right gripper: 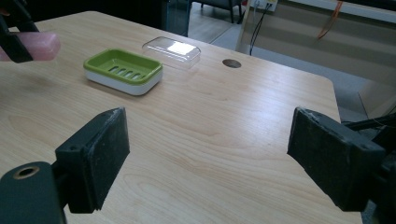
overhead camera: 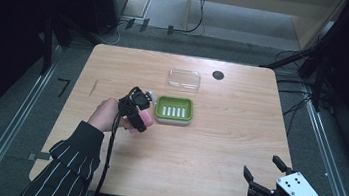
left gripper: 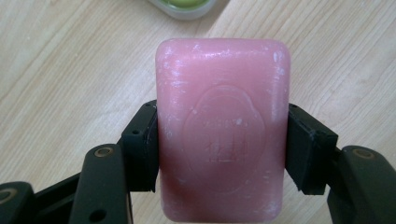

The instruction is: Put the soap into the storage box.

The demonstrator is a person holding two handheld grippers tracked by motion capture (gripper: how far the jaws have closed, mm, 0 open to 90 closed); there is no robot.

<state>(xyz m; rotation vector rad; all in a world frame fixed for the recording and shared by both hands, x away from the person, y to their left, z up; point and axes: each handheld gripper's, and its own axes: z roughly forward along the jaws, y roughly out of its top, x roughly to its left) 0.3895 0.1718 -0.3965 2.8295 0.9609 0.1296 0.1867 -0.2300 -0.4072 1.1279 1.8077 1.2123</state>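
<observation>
We see a pink rectangular bar of soap [left gripper: 222, 140] with rounded corners and an embossed oval emblem, clamped by its long sides in our left gripper [left gripper: 222, 151], raised above the wooden surface [left gripper: 60, 70] just beside the green soap dish [overhead camera: 174, 110].

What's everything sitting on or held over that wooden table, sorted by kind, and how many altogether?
Pink soap bar, clamped in the left gripper: 1
Green soap dish: 1
Clear plastic lid: 1
Hand-held grippers, counting the right gripper with its jaws apart: 2
Total: 5
</observation>
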